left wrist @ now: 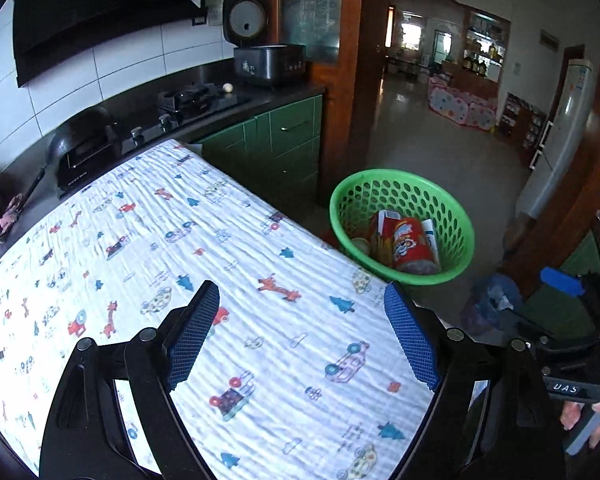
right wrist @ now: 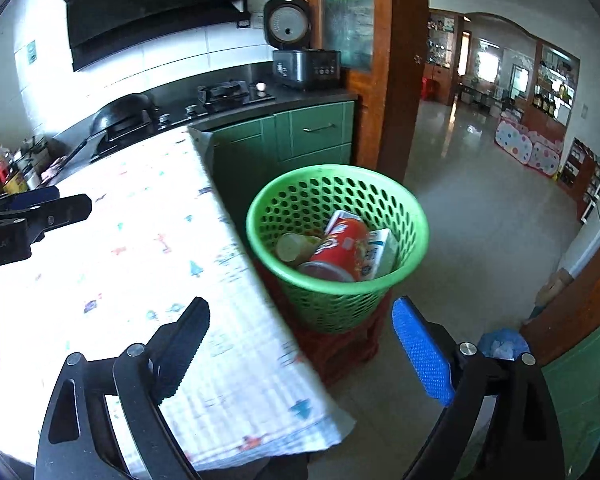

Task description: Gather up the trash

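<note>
Both my tools, left and right, are released and carry nothing. The trash lies in the green basket beside the tabletop; I should scan the cloth for leftovers.

Daylight enters from far windows at one o'clock; the patterned cloth is overexposed and motion-blurred in the right wrist view; fisheye bending darkens corners.
</note>
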Demonstrator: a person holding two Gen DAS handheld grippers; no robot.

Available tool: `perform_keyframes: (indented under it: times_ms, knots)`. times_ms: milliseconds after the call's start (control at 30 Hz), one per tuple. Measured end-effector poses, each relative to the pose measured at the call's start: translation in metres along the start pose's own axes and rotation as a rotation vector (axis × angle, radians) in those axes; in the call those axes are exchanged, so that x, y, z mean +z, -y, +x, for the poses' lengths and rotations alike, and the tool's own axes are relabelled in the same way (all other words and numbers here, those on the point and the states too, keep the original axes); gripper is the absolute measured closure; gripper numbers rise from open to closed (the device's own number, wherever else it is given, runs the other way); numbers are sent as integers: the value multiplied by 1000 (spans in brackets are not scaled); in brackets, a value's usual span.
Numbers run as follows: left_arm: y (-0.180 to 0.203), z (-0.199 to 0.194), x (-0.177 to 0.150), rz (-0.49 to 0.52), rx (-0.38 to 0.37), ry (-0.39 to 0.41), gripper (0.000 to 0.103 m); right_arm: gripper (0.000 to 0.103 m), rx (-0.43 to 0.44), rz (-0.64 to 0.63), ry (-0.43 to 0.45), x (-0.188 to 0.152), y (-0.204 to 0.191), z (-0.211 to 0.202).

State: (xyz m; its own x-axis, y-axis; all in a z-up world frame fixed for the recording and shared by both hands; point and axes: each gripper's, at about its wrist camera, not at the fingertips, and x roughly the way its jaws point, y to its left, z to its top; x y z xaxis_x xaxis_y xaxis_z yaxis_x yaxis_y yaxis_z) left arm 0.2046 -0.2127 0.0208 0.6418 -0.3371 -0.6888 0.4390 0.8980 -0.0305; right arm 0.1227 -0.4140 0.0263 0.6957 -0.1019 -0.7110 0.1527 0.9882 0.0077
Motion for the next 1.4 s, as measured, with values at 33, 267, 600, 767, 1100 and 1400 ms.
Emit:
perform_keyframes:
  times_ms: [33,267,600,767,1100,1400]
  knots:
    - [-5,-6,-4,-10,6,9,18,13,2,1,8,-2,-4,-3]
    - [-28,-45,-40,-25,55,65,5,13,5,-2,35,-16,-29,-25]
    - [-35,-78,-77,-30,105,128,5,10,2,12,71,-39,-47,-47]
    - [-34,-83,-85,-25,130,140,5,9,5,14,77,-44,-50,-52]
    - [-34,-92,-96,-18,166,154,5,9,22,16,85,-51,-58,-54]
    - [-41,-97,-102,-35,177,158,5,9,10,-23,99,-51,-68,-56]
